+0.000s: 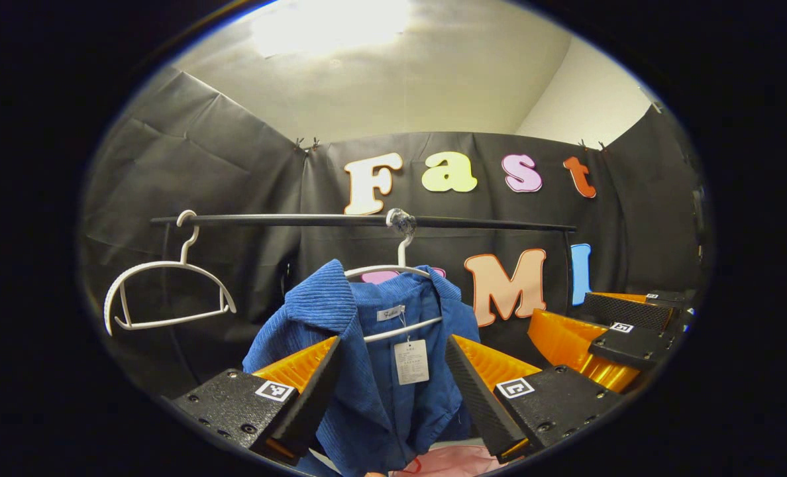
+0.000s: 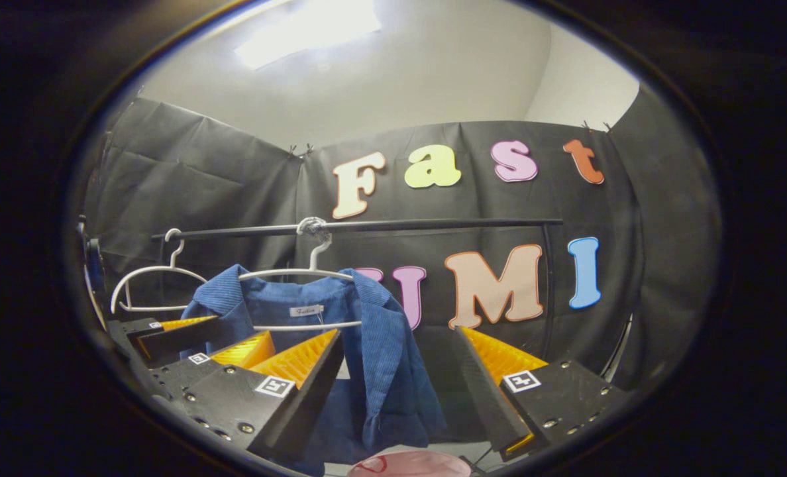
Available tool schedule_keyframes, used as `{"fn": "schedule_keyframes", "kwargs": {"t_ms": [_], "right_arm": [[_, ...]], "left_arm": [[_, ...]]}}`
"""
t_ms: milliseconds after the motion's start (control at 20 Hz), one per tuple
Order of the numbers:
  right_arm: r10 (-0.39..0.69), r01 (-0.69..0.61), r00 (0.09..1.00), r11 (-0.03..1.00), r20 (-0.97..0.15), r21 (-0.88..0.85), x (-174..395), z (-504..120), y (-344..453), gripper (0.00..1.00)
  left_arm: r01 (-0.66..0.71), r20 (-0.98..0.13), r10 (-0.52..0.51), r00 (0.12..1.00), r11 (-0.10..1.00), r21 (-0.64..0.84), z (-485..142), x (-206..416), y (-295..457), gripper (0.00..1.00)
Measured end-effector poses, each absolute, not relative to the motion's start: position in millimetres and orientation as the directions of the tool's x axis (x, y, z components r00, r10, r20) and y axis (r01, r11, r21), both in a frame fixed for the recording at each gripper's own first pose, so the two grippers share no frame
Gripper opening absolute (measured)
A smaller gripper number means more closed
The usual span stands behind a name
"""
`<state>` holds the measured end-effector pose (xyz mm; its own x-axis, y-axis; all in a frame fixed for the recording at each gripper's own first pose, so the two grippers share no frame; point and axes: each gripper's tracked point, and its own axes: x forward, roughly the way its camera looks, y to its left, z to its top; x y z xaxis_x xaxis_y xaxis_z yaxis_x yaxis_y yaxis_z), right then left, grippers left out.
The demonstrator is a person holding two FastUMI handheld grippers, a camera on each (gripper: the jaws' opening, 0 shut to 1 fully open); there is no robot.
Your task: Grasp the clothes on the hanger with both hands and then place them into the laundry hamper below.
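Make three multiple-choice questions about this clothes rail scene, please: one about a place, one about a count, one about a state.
1. Where does the blue jacket hang?
A. On a white hanger under the black rail
B. Inside the hamper
C. On the floor

2. How many white hangers are on the rail?
A. One
B. Two
C. Four

3. How do both tools stand?
A. Shut on the jacket
B. Open, nothing gripped
C. Shut on the rail

Answers:
1 A: its collar sits on the hanger.
2 B: an empty hanger hangs beside the loaded one.
3 B: the left tool and right tool show spread fingers.
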<state>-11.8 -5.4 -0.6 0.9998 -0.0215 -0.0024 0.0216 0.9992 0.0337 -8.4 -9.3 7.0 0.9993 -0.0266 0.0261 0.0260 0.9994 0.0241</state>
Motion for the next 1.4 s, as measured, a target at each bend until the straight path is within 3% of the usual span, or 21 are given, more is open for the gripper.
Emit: {"fn": "schedule_keyframes", "kwargs": {"t_ms": [1400], "right_arm": [[0.039,-0.038,0.999,0.999,0.028,-0.03,24.6,40.4,-10.4,0.98]], "left_arm": [[-0.032,0.024,0.031,0.999,0.999,0.025,18.7,-13.2,6.4,0.96]]}}
